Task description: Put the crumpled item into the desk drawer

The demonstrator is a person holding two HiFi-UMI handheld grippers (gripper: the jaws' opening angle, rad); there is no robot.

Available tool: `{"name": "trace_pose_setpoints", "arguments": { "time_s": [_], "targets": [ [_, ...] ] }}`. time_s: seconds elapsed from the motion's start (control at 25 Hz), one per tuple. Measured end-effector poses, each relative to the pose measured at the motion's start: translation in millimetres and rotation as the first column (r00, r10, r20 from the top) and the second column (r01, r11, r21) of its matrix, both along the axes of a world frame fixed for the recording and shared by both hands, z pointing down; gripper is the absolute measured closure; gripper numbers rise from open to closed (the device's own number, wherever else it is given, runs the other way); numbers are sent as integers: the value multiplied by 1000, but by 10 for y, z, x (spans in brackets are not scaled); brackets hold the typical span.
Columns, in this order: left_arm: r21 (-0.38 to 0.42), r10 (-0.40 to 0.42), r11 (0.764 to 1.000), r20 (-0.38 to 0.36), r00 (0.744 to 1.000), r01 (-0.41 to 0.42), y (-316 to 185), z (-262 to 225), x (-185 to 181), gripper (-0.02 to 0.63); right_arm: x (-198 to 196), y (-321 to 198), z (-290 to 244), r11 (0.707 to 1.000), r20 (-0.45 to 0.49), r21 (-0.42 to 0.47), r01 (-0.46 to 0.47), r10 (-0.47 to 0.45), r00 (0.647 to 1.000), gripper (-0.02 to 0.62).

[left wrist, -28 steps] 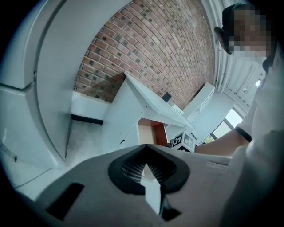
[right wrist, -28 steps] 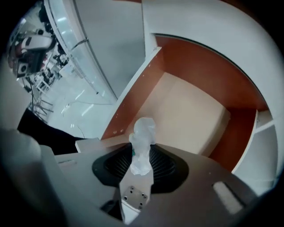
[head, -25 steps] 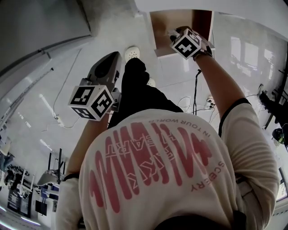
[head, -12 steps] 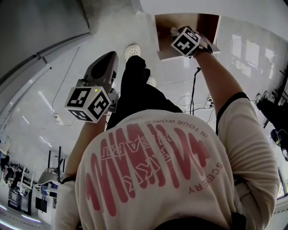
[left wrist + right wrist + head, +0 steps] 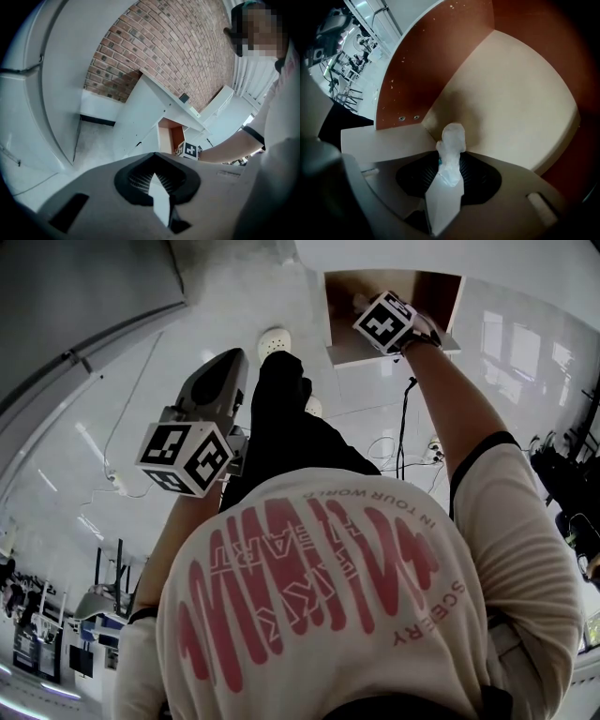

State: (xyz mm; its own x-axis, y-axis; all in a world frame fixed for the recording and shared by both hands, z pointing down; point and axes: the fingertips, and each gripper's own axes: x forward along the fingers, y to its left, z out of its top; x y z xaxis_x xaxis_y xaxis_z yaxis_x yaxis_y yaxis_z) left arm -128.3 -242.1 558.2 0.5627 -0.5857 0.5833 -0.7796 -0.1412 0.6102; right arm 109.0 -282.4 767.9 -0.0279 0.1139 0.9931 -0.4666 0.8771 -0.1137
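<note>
A crumpled white item (image 5: pixel 452 149) sticks up between the jaws of my right gripper (image 5: pixel 449 174). The jaws are opening, and the pads still touch the item. This gripper hangs over the open desk drawer (image 5: pixel 515 93), which has a pale floor and red-brown walls. In the head view the right gripper (image 5: pixel 366 310) reaches into the drawer (image 5: pixel 345 320) at the top. My left gripper (image 5: pixel 230 360) is held back at the left, away from the drawer, and is shut with nothing in it. Its own view shows the drawer (image 5: pixel 168 137) in the distance.
The white desk (image 5: pixel 140 112) stands before a brick wall (image 5: pixel 178 51). A person's black trouser leg (image 5: pixel 281 418) and a white shoe (image 5: pixel 274 345) are below me. Cables (image 5: pixel 405 442) lie on the glossy floor at the right.
The right gripper has moved slightly right and further into the drawer with the crumpled item. The left gripper has barely shifted.
</note>
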Motion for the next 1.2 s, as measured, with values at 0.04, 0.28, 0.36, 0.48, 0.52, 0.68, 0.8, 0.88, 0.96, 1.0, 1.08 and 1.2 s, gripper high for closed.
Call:
{"name": "trace_pose_setpoints", "arguments": {
  "time_s": [0.04,0.28,0.36,0.48,0.52,0.68,0.8,0.88,0.96,1.0,1.08,1.2],
  "targets": [
    [-1,-2,1000,-1,1000,2,3,-1,3,603,-2,7,5,1000,-3,-8,0,0,1000,444],
    [-11,-4,1000,-7,1000,4,44,8,41,603,31,25,18,999,-29,-49,-22,21,999,443],
    [-14,0,1000,-8,1000,0,64,13,54,603,46,6,17,998,-41,-54,-30,28,999,443],
    [-16,2,1000,-8,1000,-2,90,11,58,603,31,-9,24,997,-52,-67,-25,22,998,442],
    [-16,1,1000,-8,1000,-1,101,8,60,603,32,-13,23,997,-60,-68,-22,18,998,439],
    [-13,-4,1000,-9,1000,4,141,1,67,601,15,23,64,997,-69,-78,-2,-4,998,418],
    [-11,-14,1000,-6,1000,14,152,17,40,603,22,-5,92,998,-82,-68,7,-13,997,407],
    [-13,-23,1000,-5,1000,23,167,31,21,603,28,-2,110,997,-82,-72,12,-18,996,398],
    [-17,-30,999,-5,1000,30,191,43,19,601,19,-8,121,997,-71,-69,17,-22,997,391],
    [-20,-31,999,-6,999,31,204,49,26,601,15,-10,124,998,-65,-68,17,-21,998,388],
    [-24,-29,999,-7,1000,29,225,57,45,603,29,-9,116,997,-68,-70,11,-16,998,383],
    [-25,-24,999,-11,1000,24,224,45,71,603,21,-19,99,997,-66,-77,-9,4,998,359]
  ]
}}
